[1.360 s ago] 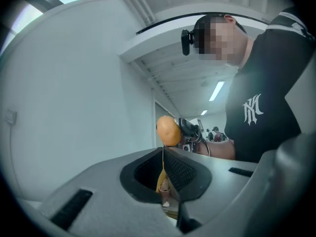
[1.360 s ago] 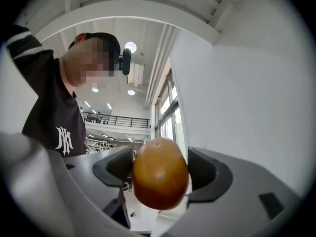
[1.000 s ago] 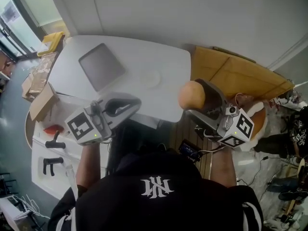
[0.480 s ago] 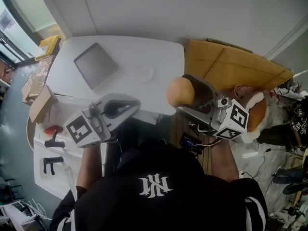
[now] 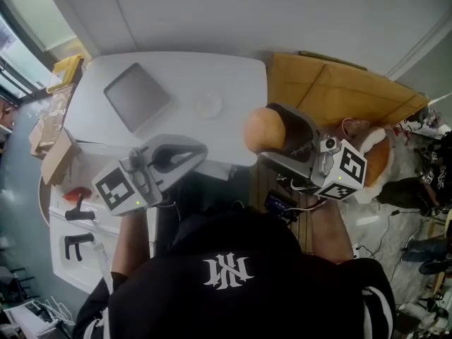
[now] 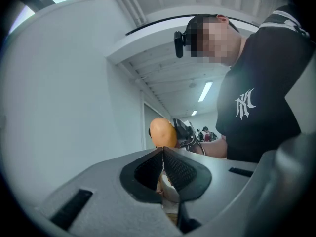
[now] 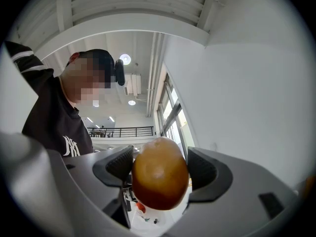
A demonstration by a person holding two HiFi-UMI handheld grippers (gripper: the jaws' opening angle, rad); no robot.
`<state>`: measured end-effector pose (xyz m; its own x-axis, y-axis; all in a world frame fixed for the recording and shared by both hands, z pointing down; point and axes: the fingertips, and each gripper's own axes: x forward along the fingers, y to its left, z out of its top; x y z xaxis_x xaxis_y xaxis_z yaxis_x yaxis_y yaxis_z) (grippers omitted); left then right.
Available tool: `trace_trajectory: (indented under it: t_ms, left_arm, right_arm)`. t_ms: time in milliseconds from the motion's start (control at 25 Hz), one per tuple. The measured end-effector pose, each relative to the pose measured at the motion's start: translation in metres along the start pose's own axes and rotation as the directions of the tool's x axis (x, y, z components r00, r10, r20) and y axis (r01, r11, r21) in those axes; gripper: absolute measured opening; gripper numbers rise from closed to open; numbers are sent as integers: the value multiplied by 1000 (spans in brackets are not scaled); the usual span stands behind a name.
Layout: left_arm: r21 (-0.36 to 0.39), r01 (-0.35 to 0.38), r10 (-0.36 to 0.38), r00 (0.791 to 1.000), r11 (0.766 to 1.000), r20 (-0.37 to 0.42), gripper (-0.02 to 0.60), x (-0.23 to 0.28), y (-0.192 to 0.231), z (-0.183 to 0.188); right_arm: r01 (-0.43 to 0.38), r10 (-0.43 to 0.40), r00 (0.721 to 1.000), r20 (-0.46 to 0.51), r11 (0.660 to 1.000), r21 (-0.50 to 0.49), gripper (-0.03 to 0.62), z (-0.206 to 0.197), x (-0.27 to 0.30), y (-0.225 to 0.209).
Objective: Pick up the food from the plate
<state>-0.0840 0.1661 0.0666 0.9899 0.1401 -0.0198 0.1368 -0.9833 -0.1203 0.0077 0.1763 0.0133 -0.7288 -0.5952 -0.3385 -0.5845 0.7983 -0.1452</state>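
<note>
Your right gripper [image 7: 161,168] is clamped on the food [image 5: 262,130], raised by the table's [image 5: 233,76] right edge, apart from the plate [image 5: 209,105]; your left gripper [image 6: 162,151] has its jaws together, empty.

The person wears a black short-sleeved shirt [image 5: 233,309] with a white monogram [image 5: 227,272]. The left gripper [image 5: 200,149] and right gripper [image 5: 267,134] are grey, each with a black-and-white marker cube [image 5: 119,189].

The white table [image 5: 233,76] bears a grey flat slab [image 5: 137,96] — and, seemingly, a pale round plate [image 5: 209,104].
</note>
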Motion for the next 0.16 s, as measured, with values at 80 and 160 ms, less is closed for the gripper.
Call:
trace_trajectory:
  t_ms: [80,160]
  left_arm:
    - [7,6,-6,1000,1000,2,6,-1,3,0]
    - [13,13,-13,1000,1000,-1,6,-2,6,-1]
  right_arm:
    - [-3,3,1000,3,1000,4,342,0,3,-2]
    - [-6,6,1000,4,1000,8,342,-1,7,-5]
